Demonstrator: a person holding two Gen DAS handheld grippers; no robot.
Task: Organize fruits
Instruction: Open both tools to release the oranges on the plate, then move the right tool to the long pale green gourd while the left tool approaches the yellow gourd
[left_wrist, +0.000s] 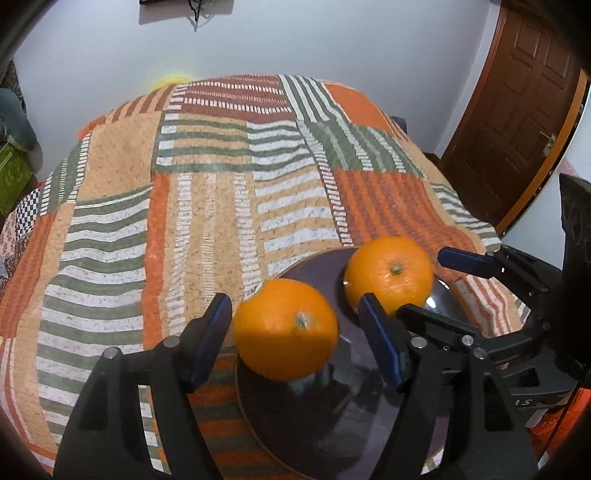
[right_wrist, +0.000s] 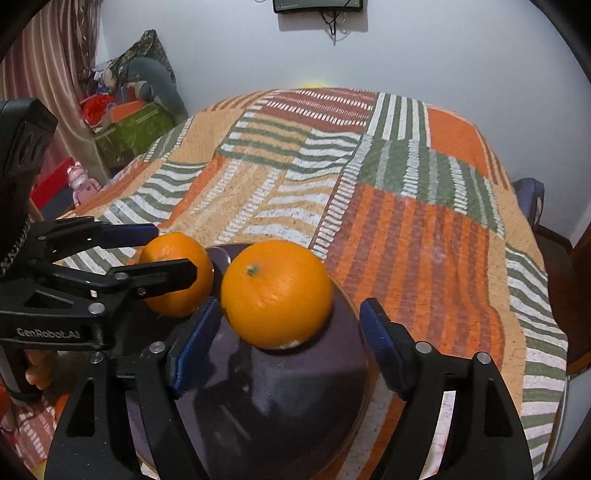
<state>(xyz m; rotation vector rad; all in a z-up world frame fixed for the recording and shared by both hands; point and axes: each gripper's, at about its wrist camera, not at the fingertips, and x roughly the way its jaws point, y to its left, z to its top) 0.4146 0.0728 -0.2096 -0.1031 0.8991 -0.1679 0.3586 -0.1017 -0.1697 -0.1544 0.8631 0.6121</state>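
Observation:
Two oranges lie on a dark round plate (left_wrist: 332, 424) on the patchwork tablecloth. In the left wrist view the near orange (left_wrist: 286, 328) sits between the open blue-padded fingers of my left gripper (left_wrist: 295, 339), with gaps on both sides. The other orange (left_wrist: 388, 273) lies further right, between the fingers of my right gripper (left_wrist: 402, 280), which enters from the right. In the right wrist view that orange (right_wrist: 277, 291) sits between my open right gripper (right_wrist: 291, 343) fingers, untouched. The left orange (right_wrist: 177, 273) is partly hidden behind my left gripper (right_wrist: 173, 254). The plate (right_wrist: 295, 406) fills the foreground.
The tablecloth (left_wrist: 207, 206) spreads far and left of the plate. A brown door (left_wrist: 517, 110) stands at the right. Boxes and clutter (right_wrist: 129, 122) lie beside the table at the left, by a curtain.

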